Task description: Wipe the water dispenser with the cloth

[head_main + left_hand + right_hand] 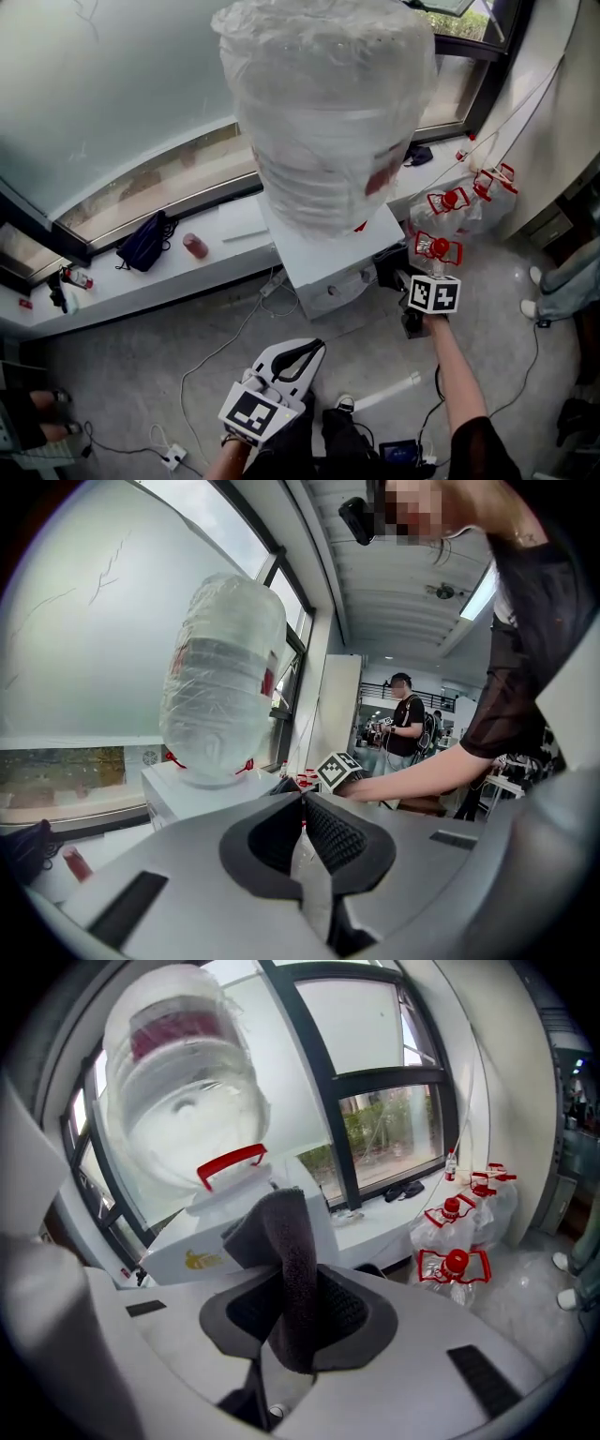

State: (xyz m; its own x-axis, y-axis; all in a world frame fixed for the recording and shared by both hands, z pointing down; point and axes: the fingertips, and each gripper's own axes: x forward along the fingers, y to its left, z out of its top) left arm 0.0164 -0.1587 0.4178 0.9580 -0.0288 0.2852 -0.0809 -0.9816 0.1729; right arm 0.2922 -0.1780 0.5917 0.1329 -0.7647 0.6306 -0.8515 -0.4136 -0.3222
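Observation:
The white water dispenser (328, 253) stands against the window ledge and carries a big plastic-wrapped bottle (328, 103). My right gripper (394, 277) is at the dispenser's front right corner, shut on a dark grey cloth (289, 1251) that sticks up between its jaws. In the right gripper view the dispenser (225, 1232) and the bottle (183, 1101) sit just beyond the cloth. My left gripper (309, 349) hangs lower, in front of the dispenser and apart from it, with its jaws shut on nothing (302, 803).
Several spare water bottles with red caps (455, 211) stand right of the dispenser. A black bag (143, 242) and a red bottle (195, 246) lie on the ledge. Cables (225, 347) and a power strip (172, 457) cross the floor. A person (405, 728) stands far off.

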